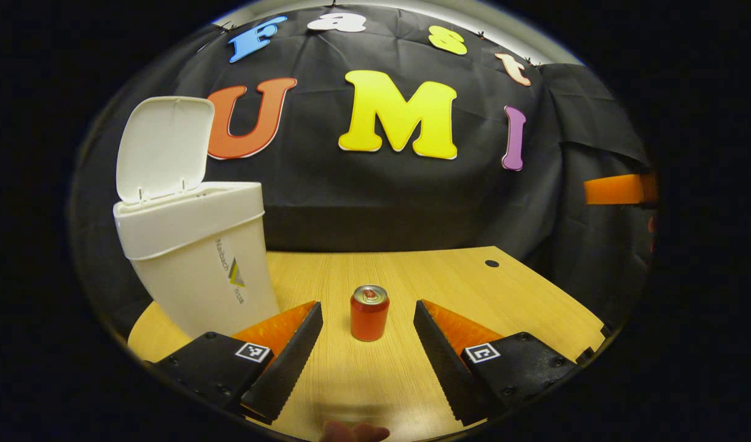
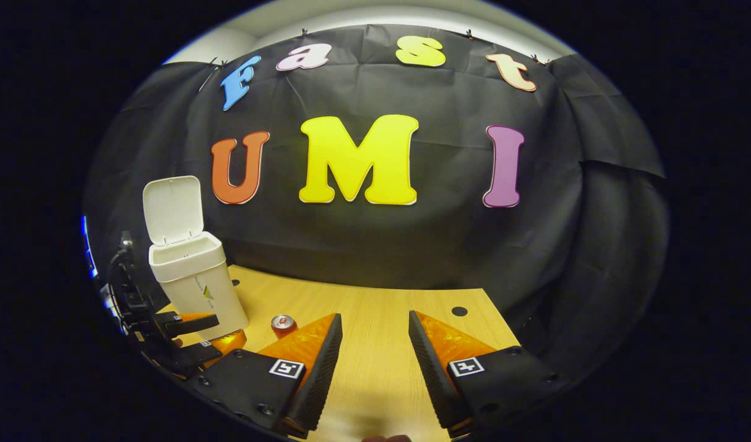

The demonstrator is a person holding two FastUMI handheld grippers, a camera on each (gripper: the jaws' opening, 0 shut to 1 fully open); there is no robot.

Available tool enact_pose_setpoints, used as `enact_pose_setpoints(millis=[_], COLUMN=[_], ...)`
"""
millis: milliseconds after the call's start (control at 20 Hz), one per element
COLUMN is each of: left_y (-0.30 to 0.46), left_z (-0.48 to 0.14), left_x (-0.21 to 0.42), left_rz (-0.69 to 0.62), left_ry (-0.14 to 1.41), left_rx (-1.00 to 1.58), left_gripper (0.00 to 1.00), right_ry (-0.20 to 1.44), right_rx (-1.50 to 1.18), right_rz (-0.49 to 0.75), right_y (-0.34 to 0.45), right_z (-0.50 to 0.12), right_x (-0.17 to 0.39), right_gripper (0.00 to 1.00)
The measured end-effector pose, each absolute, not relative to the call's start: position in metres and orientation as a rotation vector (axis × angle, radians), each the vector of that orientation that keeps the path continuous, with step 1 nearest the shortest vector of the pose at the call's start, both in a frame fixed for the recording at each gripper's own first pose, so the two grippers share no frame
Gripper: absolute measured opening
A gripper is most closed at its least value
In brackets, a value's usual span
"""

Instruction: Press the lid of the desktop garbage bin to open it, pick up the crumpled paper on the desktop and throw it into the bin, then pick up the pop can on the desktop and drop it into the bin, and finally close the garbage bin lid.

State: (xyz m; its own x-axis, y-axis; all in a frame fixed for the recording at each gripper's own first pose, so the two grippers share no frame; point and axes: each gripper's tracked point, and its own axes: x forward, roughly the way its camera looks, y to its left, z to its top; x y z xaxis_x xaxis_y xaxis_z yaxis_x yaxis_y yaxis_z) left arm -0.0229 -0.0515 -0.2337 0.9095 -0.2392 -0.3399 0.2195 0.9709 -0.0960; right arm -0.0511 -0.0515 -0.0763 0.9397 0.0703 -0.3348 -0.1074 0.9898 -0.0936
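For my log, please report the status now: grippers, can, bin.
Left gripper open, facing upright can. Right gripper open, empty. Bin lid up. Path unobstructed.

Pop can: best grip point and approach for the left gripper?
Take the pop can across its mid-body. It stands upright on the table, apart from the bin, centred between the open fingers of the left gripper. A straight, level approach from the front looks best; the round wall suits opposing fingers.

Left tool (image 1: 368,310) – black housings, square markers, screws, serrated fingers.
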Motion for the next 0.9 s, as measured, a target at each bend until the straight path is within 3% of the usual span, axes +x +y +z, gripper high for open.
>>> enact_pose_setpoints(millis=[600,900], left_y=[-0.073,-0.077], left_z=[-0.336,-0.357], left_x=[0.035,0.052], left_rz=[-0.189,-0.182], left_ry=[0.483,0.506], left_rx=[-0.039,-0.010], left_gripper=[0.99,0.99], right_ry=[0.428,0.475], right_rx=[-0.168,-0.174], right_rz=[-0.038,-0.025], right_y=[-0.112,-0.104], right_z=[-0.095,-0.109], right_x=[-0.069,-0.066], right_gripper=[0.70,0.71])
